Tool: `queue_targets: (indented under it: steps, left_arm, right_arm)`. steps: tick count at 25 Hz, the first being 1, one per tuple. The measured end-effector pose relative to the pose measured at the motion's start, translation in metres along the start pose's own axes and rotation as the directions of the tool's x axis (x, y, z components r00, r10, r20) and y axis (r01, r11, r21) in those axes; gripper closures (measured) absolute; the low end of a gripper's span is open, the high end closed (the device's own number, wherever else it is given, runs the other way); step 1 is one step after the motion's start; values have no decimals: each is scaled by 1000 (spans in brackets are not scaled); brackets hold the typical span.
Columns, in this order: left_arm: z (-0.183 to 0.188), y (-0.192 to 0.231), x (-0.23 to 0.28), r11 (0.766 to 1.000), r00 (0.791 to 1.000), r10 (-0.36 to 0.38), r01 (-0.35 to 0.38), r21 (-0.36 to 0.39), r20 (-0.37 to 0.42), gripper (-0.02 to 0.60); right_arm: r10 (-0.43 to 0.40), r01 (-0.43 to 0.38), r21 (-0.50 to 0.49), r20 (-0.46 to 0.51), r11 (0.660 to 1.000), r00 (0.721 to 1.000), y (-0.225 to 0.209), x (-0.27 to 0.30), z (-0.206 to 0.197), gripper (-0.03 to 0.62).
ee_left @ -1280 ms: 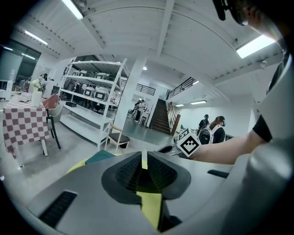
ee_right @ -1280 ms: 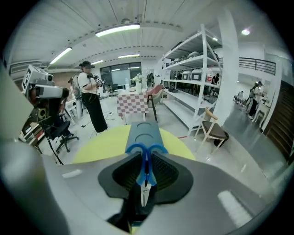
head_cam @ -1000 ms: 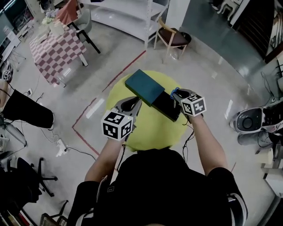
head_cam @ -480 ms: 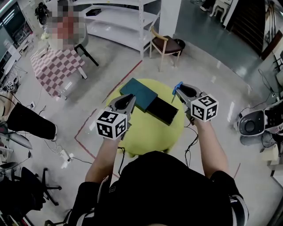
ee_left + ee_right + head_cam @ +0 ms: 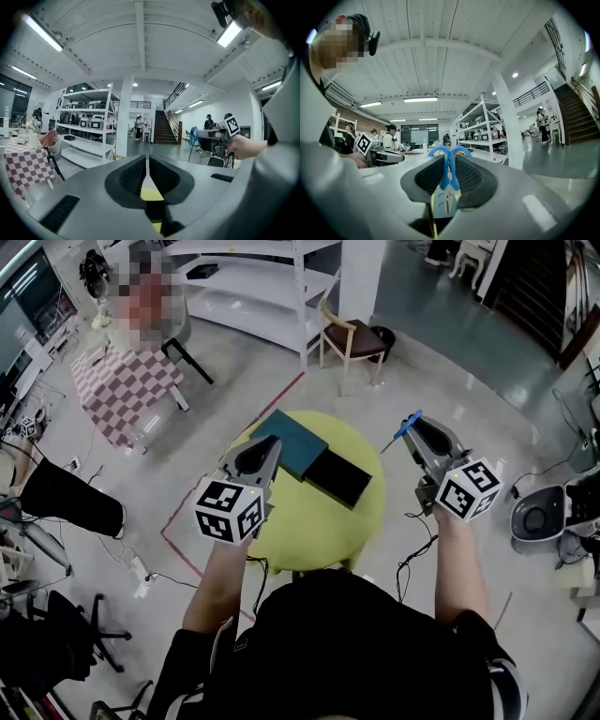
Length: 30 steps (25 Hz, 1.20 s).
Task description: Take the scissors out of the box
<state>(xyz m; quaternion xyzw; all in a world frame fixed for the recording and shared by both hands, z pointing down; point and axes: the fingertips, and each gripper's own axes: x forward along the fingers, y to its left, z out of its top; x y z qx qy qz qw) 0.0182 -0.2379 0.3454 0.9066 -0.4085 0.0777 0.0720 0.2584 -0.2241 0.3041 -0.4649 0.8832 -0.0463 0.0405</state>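
Right of centre in the head view, the scissors (image 5: 409, 424) are held up in the air, clear of the box (image 5: 339, 478) and well apart from it. They are pinched by the right tongs (image 5: 449, 158). In the right gripper view the blue handle loops are seen poking out past the tips. The two shanks are squeezed side by side between the ribbed pads, and the grey pivot plate with its screw sits lower in the frame, nearer the camera. The blades are hardly made out in either view.

A light, stiff tool is to be expected: thin metal with smooth plastic handles. Little force is needed to carry it. The plastic is probably slippery, though, and the flat shape could swivel in a narrow pinch. The hold across both shanks close to the pivot is therefore judged sound, since the blades are clamped shut by it. A hold on one loop alone would likely let the other half swing open. The points are probably sharp and are best turned away from the hands.

Left of centre, the left tongs (image 5: 146, 161) are pressed together with nothing between them, at the left edge of the round yellow table (image 5: 309, 521). On that table the box is seen open, its black tray touching the teal lid (image 5: 289, 441). Beyond, at the upper middle of the frame, a wooden chair (image 5: 354, 332) and white shelves (image 5: 246, 289) stand on the grey floor (image 5: 450, 362).
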Motion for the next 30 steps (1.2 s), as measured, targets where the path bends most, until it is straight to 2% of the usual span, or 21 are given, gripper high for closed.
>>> queue_targets:
  steps: [5, 12, 30]
  left_arm:
    - [4, 1, -5, 999, 999, 37, -38, 5, 10, 564]
    - [-7, 3, -5, 999, 999, 44, -44, -31, 1, 568]
    - [-18, 18, -9, 997, 998, 63, -63, -54, -11, 568]
  right_arm:
    - [-63, 63, 0, 67, 998, 996, -7, -30, 11, 509]
    - [-71, 72, -9, 65, 997, 995, -11, -38, 5, 510]
    - [-56, 56, 11, 44, 998, 997, -5, -25, -9, 510]
